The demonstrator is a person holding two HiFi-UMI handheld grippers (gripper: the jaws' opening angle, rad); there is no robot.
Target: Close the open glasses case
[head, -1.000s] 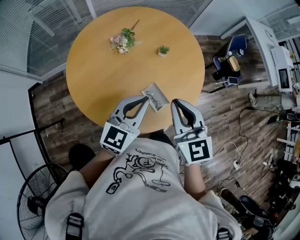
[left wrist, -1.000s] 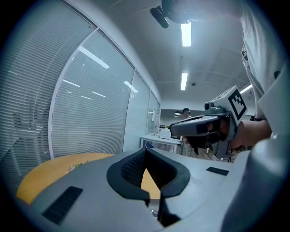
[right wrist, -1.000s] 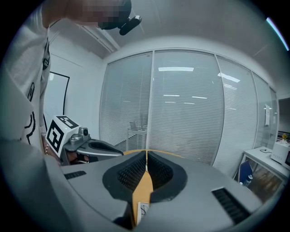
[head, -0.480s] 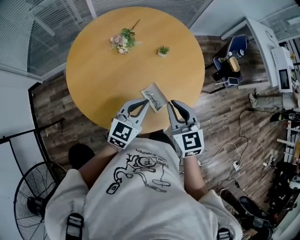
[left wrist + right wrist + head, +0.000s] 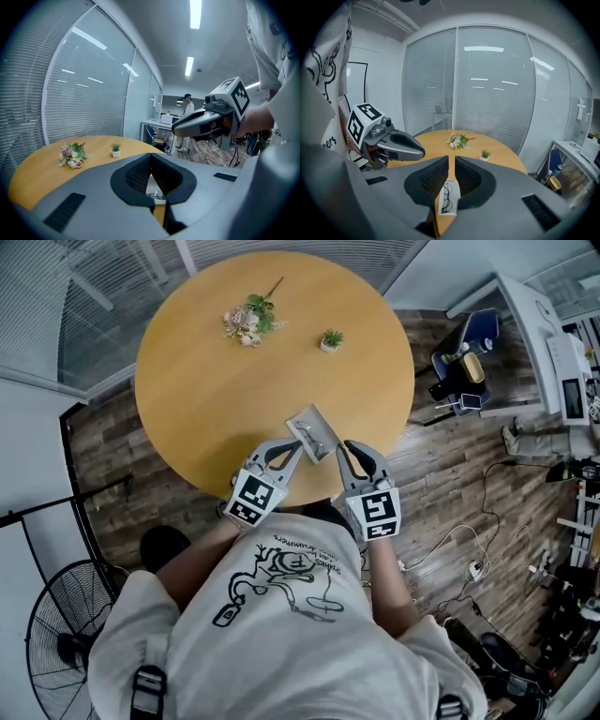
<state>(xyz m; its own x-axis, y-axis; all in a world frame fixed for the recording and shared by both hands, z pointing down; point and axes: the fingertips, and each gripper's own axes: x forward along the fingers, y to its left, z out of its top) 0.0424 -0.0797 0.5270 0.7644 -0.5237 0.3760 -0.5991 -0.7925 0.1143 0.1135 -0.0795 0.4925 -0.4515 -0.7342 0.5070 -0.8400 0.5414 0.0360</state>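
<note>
Holding the left gripper (image 5: 150,158) and the right gripper (image 5: 455,161) low over the near rim of the round table (image 5: 206,399), one on either side of the glasses case (image 5: 314,432). Finding that case lying open and flat on the wood near that rim, with a pair of glasses (image 5: 446,197) resting inside. Hovering just beside it and, as far as the head view shows, not gripping it with either tool.

Showing the left jaws pressed together at the tips, with nothing between them. Showing the right jaws parted by only a thin slit, also empty, with the case visible through the gap on the table beyond.

Judging the case as light and stiff-shelled, so probably inclined to skate across the smooth tabletop when pushed from one side. Not making out which edge carries the hinge. Suggesting contact on the free edge of the lid, tipping it over with closed tips rather than pinching it, while bracing the base with the other gripper against sliding. Treating the glasses as fragile: checking for arms or lenses sticking up before pressing the lid home.

Noting a flower bunch (image 5: 246,322) and a small potted plant (image 5: 329,339) on the far side, well apart from the work.
</note>
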